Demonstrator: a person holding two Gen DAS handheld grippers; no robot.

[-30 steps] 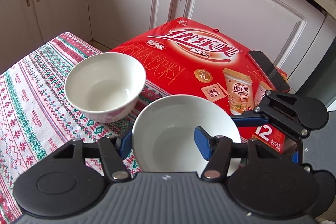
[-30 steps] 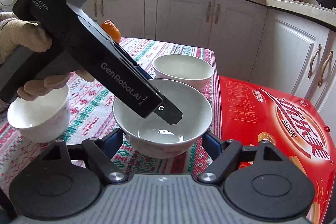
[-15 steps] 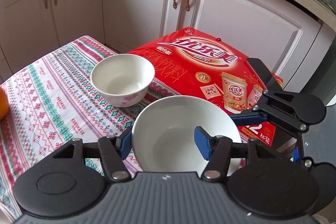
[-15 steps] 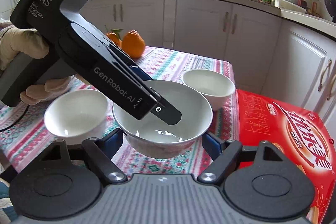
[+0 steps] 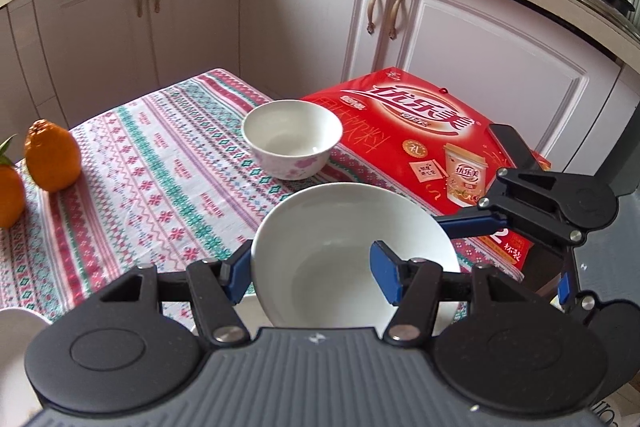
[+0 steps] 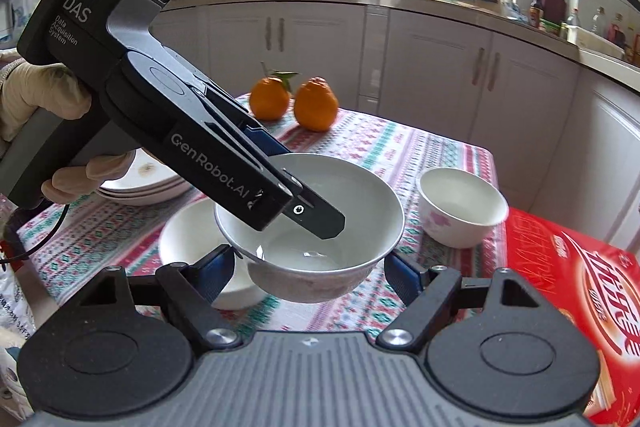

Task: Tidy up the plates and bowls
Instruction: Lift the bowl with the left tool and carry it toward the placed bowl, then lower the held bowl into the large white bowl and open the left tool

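My left gripper (image 5: 312,275) is shut on the rim of a wide white bowl (image 5: 352,255), one finger outside and one inside, and holds it in the air above the table. In the right wrist view the same bowl (image 6: 320,227) hangs over another white bowl (image 6: 192,243) that stands on the cloth. My right gripper (image 6: 308,275) is open, its fingers on either side of the held bowl and apart from it. A small white bowl with pink flowers (image 5: 292,143) stands near the table edge; it also shows in the right wrist view (image 6: 460,205).
A stack of plates (image 6: 140,183) lies at the left behind my left gripper. Two oranges (image 6: 294,103) sit at the far side of the patterned tablecloth (image 5: 160,163). A red box (image 5: 432,139) lies beside the table. White cabinets stand behind.
The left gripper has lifted the wide bowl up and back, away from the flowered bowl, to above the other white bowl. The right gripper has risen alongside it.
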